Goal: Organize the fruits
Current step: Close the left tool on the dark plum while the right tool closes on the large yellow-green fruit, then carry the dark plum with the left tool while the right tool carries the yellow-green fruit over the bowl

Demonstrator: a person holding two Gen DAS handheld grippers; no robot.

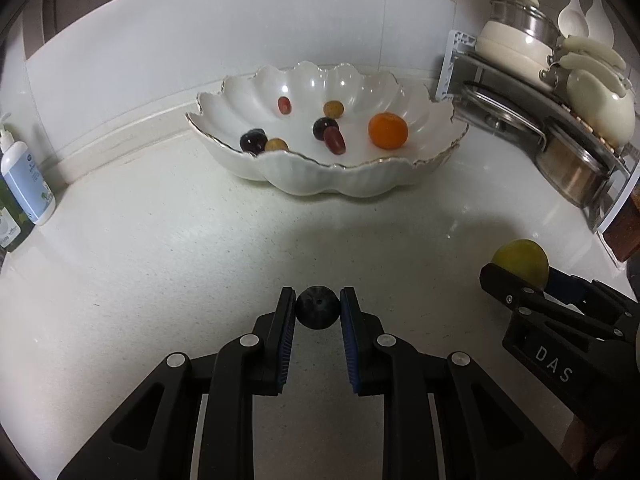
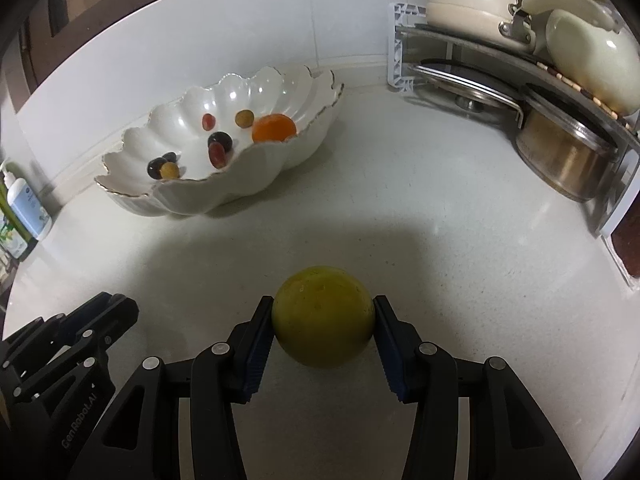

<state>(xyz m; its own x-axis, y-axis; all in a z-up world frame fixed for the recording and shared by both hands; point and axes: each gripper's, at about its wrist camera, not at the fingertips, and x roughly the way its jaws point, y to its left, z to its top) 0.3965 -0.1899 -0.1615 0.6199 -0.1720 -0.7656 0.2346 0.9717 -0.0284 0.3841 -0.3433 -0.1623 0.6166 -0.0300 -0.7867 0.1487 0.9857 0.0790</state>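
- Left wrist view: the left gripper (image 1: pixel 318 307) has its two blue pads pressed against the sides of a small dark round fruit (image 1: pixel 317 307), probably a dark grape or small plum. The fruit sits low, at or just above the white countertop (image 1: pixel 160 272); whether it has lifted clear cannot be told.
- Right wrist view: the right gripper (image 2: pixel 323 326) clamps a larger yellow-green round fruit (image 2: pixel 323 316), likely a lime or green citrus, held between its pads at their tips, close to the counter.
- Both grippers are side by side near the front of the counter, each with one fruit in its grip.
- Farther back stands a white scalloped bowl (image 1: pixel 340 176) with a gold rim, well apart from both grippers.
- Inside the bowl lie an orange (image 1: pixel 387 131), two dark grapes, two red grapes and two yellowish grapes, seven pieces in all.
- No other loose fruit shows on the counter in either view.
- Judgement: the task looks nearly done. Most fruit is already gathered in the bowl; what remains is to carry these two held fruits over the rim and release them inside.
- Off to the right, a rack of pots (image 1: pixel 560 80); at far left, a soap bottle (image 1: pixel 26 184).
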